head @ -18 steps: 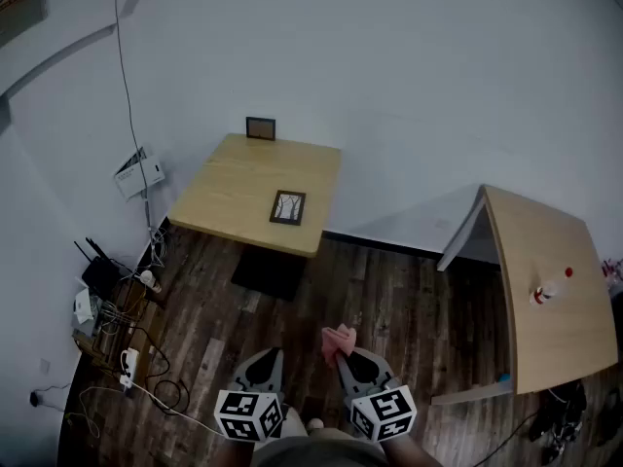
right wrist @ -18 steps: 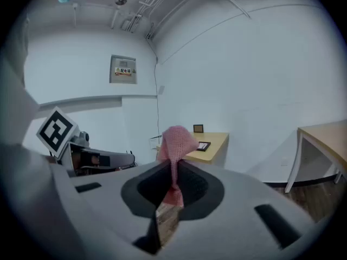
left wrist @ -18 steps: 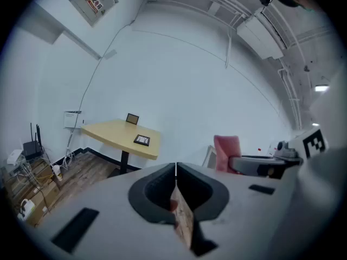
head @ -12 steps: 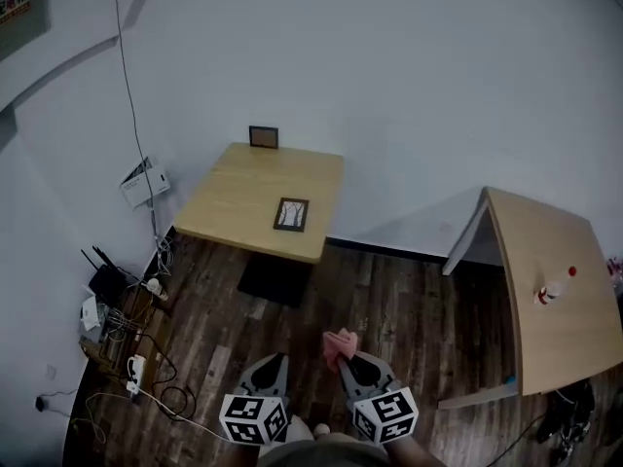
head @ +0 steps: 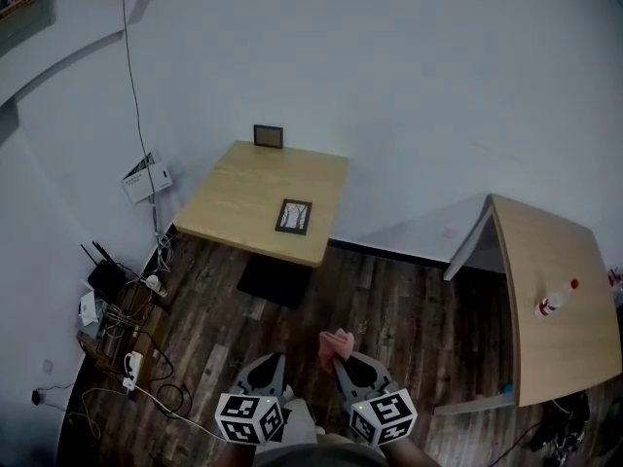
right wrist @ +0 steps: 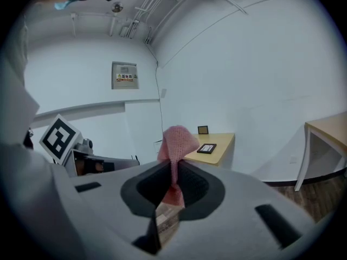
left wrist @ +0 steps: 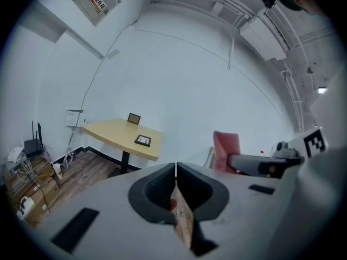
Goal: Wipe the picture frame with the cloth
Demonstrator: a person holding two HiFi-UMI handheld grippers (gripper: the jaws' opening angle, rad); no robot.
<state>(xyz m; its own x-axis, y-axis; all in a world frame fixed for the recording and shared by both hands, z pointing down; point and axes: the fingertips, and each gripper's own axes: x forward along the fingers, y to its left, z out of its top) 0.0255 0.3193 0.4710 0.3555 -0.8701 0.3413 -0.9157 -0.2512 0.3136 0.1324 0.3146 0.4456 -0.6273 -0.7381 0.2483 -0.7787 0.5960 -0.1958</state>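
A dark picture frame (head: 293,216) lies flat on the light wooden table (head: 234,197) against the wall; in the left gripper view the same picture frame (left wrist: 143,140) shows small and far off, as does the picture frame (right wrist: 206,148) in the right gripper view. A second small frame (head: 269,136) stands upright at the table's back edge. My right gripper (head: 338,359) is shut on a pink cloth (head: 336,344), and the cloth (right wrist: 176,145) sticks up between its jaws. My left gripper (head: 276,362) is shut with nothing in it. Both hang low over the floor, well short of the table.
Dark wooden floor (head: 389,319) lies between me and the table. A second wooden table (head: 560,261) with a small bottle (head: 553,301) stands at the right. Routers, a power strip and cables (head: 117,329) crowd the floor at the left wall.
The view has shifted slightly; the table sits a little farther right and lower in the head view. Both grippers keep their places and grips.
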